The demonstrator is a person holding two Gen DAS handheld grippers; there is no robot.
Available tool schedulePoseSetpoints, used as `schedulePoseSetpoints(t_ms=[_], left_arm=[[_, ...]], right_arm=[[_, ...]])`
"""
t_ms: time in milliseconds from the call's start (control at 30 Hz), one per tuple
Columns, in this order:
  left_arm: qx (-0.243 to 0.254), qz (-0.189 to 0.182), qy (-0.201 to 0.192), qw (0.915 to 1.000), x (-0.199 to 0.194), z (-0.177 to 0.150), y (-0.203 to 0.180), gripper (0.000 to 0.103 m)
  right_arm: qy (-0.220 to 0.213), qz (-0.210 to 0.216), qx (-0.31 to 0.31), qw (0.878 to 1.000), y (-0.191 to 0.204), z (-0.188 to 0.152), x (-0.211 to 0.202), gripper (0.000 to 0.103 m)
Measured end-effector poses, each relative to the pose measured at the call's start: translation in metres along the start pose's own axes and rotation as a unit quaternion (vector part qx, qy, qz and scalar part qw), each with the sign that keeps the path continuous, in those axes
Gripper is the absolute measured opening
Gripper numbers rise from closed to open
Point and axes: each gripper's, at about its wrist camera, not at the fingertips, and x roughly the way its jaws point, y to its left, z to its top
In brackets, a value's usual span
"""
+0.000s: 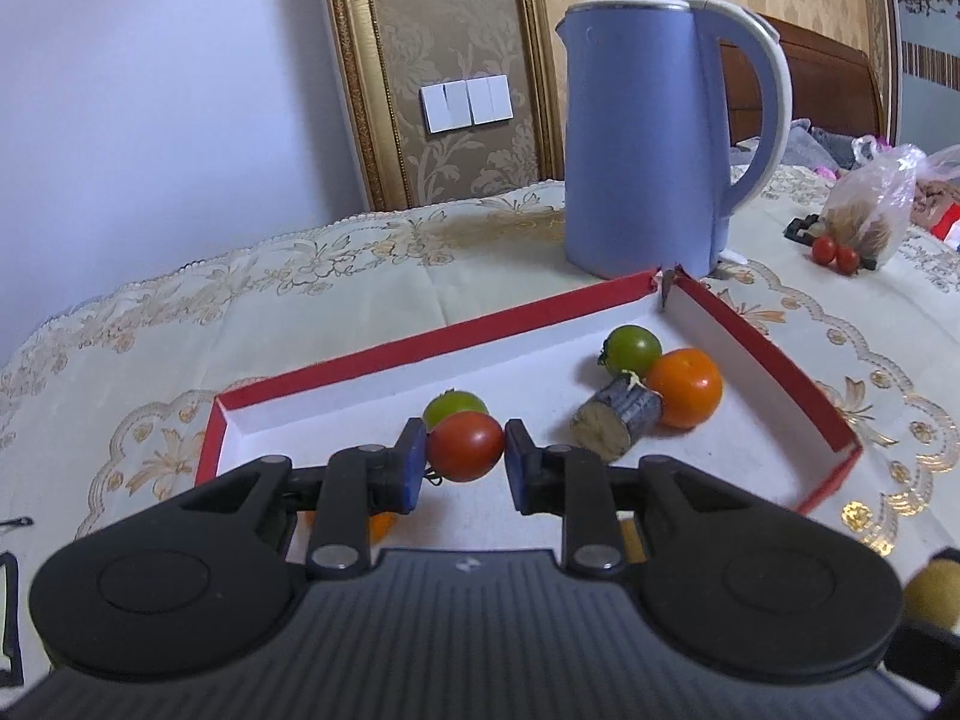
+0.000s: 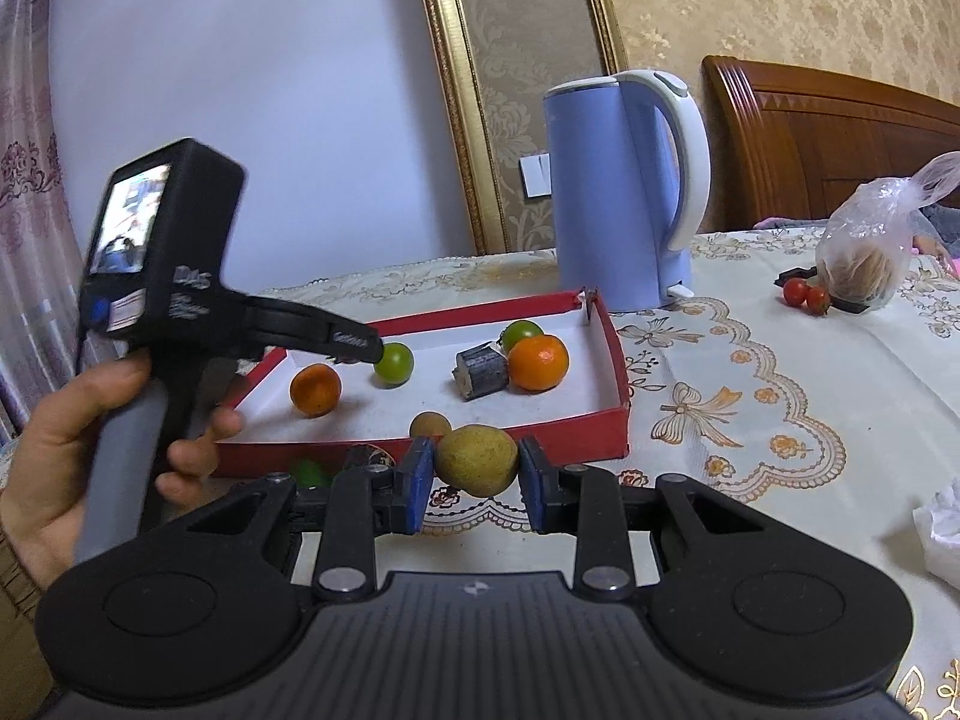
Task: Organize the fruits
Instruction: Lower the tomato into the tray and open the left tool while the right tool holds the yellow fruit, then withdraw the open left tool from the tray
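Observation:
A red box with a white inside [image 1: 420, 339] [image 2: 618, 384] lies on the table. My left gripper [image 1: 465, 456] is over the box, shut on a red tomato [image 1: 465, 446]; a green tomato [image 1: 454, 405] [image 2: 394, 363] lies just behind it. At the box's right end are another green tomato [image 1: 631, 348] [image 2: 521, 333], an orange [image 1: 686, 387] [image 2: 538, 363] and a short cut stalk piece [image 1: 615, 420] [image 2: 483, 372]. A second orange [image 2: 315, 389] lies at the left end. My right gripper [image 2: 476, 468] is shut on a tan round fruit [image 2: 477, 461] in front of the box's near wall.
A blue kettle [image 1: 648, 138] [image 2: 618, 192] stands right behind the box. Two red tomatoes [image 1: 835, 255] [image 2: 806, 294] and a plastic bag [image 1: 873, 204] [image 2: 870, 246] lie far right. A small tan fruit [image 2: 429, 425] and something green [image 2: 309, 473] sit near the box's front wall. White tissue [image 2: 939, 531] lies at the right edge.

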Motion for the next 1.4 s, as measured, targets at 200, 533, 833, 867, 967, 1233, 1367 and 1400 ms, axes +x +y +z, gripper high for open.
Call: schedulePoseSetpoints(t_ms=[200,533,833,867,967,1233,1367,1400], left_arm=[[0.015,0.004,0.007,0.9998,0.020,0.009,-0.005,0.026],[0.026,0.003,0.025,0.9993,0.049,0.019,-0.018,0.028],[0.025,0.001,0.021,0.9995,0.047,0.017,-0.020,0.039],[0.026,0.002,0.021,0.9994,0.047,0.017,-0.021,0.039],[0.026,0.001,0.022,0.9994,0.046,0.016,-0.020,0.039],[0.019,0.022,0.007,0.9996,0.035,0.015,-0.015,0.059],[0.016,0.031,-0.002,0.9994,0.025,0.015,-0.012,0.068],[0.016,0.035,-0.003,0.9992,0.023,0.015,-0.012,0.073]], right_arm=[[0.002,-0.003,0.000,1.000,0.000,0.000,0.000,0.030],[0.008,-0.009,0.000,1.000,-0.003,-0.001,0.001,0.030],[0.010,-0.011,0.000,1.000,-0.001,0.000,0.001,0.030],[0.010,-0.010,-0.001,1.000,0.000,0.000,0.001,0.030],[0.011,-0.009,-0.002,1.000,0.001,0.000,0.002,0.030],[0.014,-0.011,-0.004,1.000,0.003,0.001,0.004,0.030],[0.014,-0.009,-0.008,1.000,0.007,0.001,0.005,0.030],[0.014,-0.009,-0.009,1.000,0.008,0.001,0.005,0.030]])
